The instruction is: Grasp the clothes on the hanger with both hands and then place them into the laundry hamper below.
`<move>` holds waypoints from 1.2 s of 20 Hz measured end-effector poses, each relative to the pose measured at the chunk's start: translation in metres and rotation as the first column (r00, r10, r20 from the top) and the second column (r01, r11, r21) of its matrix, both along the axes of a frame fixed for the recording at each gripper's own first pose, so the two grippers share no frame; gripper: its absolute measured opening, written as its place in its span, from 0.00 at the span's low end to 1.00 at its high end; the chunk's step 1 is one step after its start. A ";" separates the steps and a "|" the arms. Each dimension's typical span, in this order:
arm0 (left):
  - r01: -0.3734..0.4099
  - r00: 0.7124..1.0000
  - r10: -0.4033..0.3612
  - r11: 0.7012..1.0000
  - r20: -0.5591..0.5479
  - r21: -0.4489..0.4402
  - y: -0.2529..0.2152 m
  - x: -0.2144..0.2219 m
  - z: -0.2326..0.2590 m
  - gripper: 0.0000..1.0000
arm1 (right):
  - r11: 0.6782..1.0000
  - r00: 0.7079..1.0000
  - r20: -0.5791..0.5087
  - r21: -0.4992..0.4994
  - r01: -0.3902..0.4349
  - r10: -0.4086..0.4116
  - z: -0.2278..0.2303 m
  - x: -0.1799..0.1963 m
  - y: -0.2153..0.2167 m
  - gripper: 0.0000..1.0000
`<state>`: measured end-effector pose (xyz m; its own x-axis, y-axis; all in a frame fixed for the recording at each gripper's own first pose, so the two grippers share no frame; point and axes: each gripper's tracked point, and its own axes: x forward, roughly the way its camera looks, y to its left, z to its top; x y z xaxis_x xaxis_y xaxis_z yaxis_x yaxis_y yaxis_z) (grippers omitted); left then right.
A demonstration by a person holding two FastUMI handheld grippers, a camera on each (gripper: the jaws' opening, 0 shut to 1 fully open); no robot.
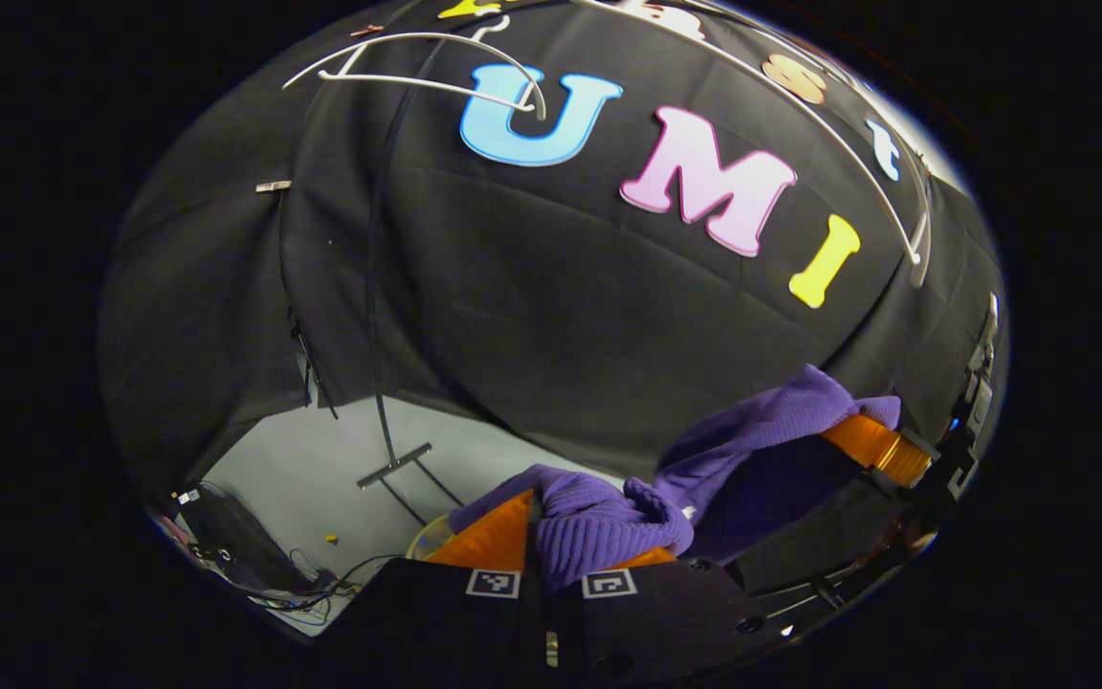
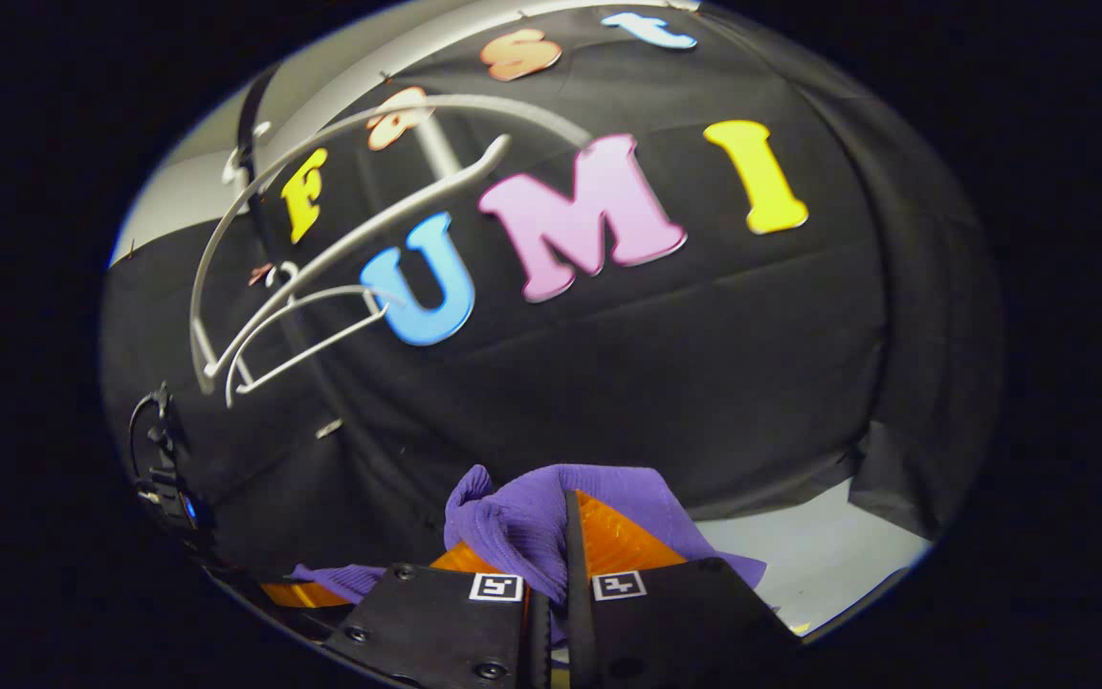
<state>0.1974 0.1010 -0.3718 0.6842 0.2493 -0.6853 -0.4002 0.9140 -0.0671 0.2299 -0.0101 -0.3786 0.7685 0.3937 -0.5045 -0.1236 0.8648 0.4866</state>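
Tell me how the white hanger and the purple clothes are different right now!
The white hanger is thin, stiff and bare, hanging from the rail; the purple clothes are soft, knitted and bunched up. The hanger sits high and untouched; the clothes are lower, pinched between the orange fingers of the left gripper and right gripper. Both are in front of the black wall.

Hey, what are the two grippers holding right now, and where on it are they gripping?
Both hold the purple garment. The left gripper pinches a bunched fold of it; the right gripper pinches another bunched part. Which part of the garment cannot be told.
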 end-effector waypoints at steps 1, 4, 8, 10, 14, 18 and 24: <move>-0.002 1.000 0.002 1.000 -0.026 0.003 -0.002 -0.006 -0.005 0.09 | 0.997 0.996 -0.042 0.022 -0.072 0.073 -0.007 -0.018 0.022 0.12; 0.017 0.996 -0.019 1.000 -0.087 -0.024 -0.014 -0.021 -0.021 0.09 | 0.981 0.972 -0.147 0.082 -0.174 0.184 -0.026 -0.056 0.056 0.12; 0.029 0.974 -0.043 0.998 -0.222 -0.063 -0.017 -0.042 -0.053 0.09 | 0.955 0.926 -0.247 -0.016 -0.297 0.284 -0.055 -0.085 0.057 0.12; 0.025 0.959 -0.044 0.997 -0.281 -0.071 -0.017 -0.049 -0.066 0.09 | 0.943 0.903 -0.305 -0.046 -0.330 0.302 -0.074 -0.096 0.056 0.12; 0.027 0.931 -0.045 0.998 -0.363 -0.052 -0.015 -0.060 -0.082 0.09 | 0.926 0.860 -0.403 -0.070 -0.370 0.313 -0.098 -0.119 0.056 0.12; 0.021 0.918 -0.046 0.997 -0.394 -0.068 -0.015 -0.058 -0.090 0.09 | 0.925 0.849 -0.425 -0.065 -0.374 0.314 -0.101 -0.120 0.053 0.12; 0.008 0.918 -0.037 0.997 -0.395 -0.077 -0.014 -0.056 -0.093 0.10 | 0.928 0.850 -0.440 -0.090 -0.362 0.289 -0.107 -0.114 0.047 0.12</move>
